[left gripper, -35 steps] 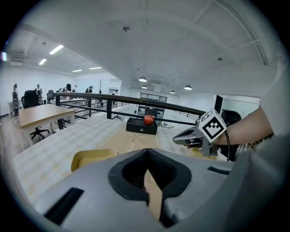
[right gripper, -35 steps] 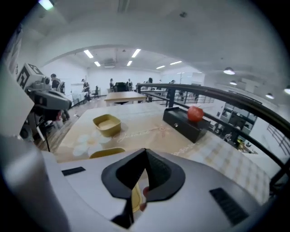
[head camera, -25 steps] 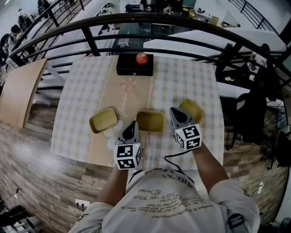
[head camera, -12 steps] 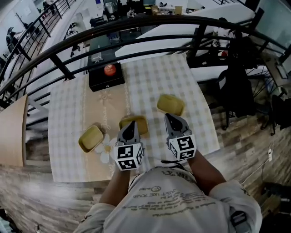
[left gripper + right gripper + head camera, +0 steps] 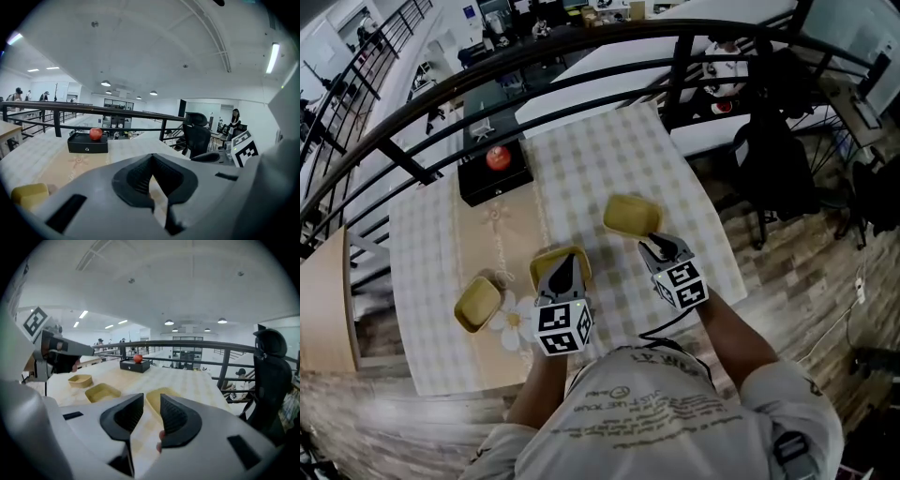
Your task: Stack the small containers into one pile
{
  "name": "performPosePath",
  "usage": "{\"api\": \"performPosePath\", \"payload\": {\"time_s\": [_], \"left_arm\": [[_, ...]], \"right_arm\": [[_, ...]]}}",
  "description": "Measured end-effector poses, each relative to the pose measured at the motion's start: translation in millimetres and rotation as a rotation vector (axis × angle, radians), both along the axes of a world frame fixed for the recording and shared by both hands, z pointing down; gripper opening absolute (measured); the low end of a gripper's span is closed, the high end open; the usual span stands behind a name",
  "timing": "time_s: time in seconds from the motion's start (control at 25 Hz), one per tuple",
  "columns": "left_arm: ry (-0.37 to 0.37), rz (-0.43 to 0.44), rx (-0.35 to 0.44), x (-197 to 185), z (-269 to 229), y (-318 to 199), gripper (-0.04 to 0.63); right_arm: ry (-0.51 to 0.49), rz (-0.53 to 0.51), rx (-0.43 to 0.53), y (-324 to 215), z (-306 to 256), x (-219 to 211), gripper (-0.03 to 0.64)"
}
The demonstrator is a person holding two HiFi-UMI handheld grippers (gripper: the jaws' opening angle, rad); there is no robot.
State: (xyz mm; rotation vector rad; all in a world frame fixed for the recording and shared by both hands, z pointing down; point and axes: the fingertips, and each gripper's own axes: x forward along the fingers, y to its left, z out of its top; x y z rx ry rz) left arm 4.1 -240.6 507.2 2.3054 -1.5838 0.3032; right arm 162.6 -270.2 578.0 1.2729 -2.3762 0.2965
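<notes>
Tablecloth [image 5: 609,159] in a pale check covers the table [image 5: 724,277], and three small yellow containers lie on it apart, none stacked. The left container [image 5: 477,303] sits near the near left corner, just beside a flower print [image 5: 515,322] on the cloth. The middle container [image 5: 544,263] lies close to the near edge, about halfway along it. The right container [image 5: 632,215] is further in, toward the right edge.

The left gripper [image 5: 566,262] reaches over the middle container and covers part of it in the head view. Its pads are pressed together at the tips, with nothing between them.

The right gripper [image 5: 652,246] points at the right container from the near side. Its jaws have just been opening and stand spread with a clear gap. Nothing is pinched. In the right gripper view, the right container shows through that gap just past the tips, and the pads do not press on it.

At the far left of the table a black box [image 5: 494,179] stands with a red apple [image 5: 498,158] on top, well apart from the containers. A black railing [image 5: 581,42] curves along the far edge. An office chair [image 5: 271,373] stands off the right edge.
</notes>
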Motion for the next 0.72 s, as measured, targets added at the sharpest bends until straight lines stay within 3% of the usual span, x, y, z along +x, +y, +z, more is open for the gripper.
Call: {"api": "performPosePath", "payload": {"time_s": [0.32, 0.56, 0.72], "left_arm": [[-0.037, -0.031, -0.037, -6, 14, -1, 0.003], [-0.052, -0.059, -0.061, -14, 22, -1, 0.003], [-0.057, -0.069, -0.069, -17, 24, -2, 0.003]], "right_arm": [[0.321, -0.247, -0.123, -23, 69, -13, 0.132], [0.572, -0.369, -0.172, -39, 100, -17, 0.133], [0.66, -0.413, -0.245, -46, 118, -18, 0.129]]}}
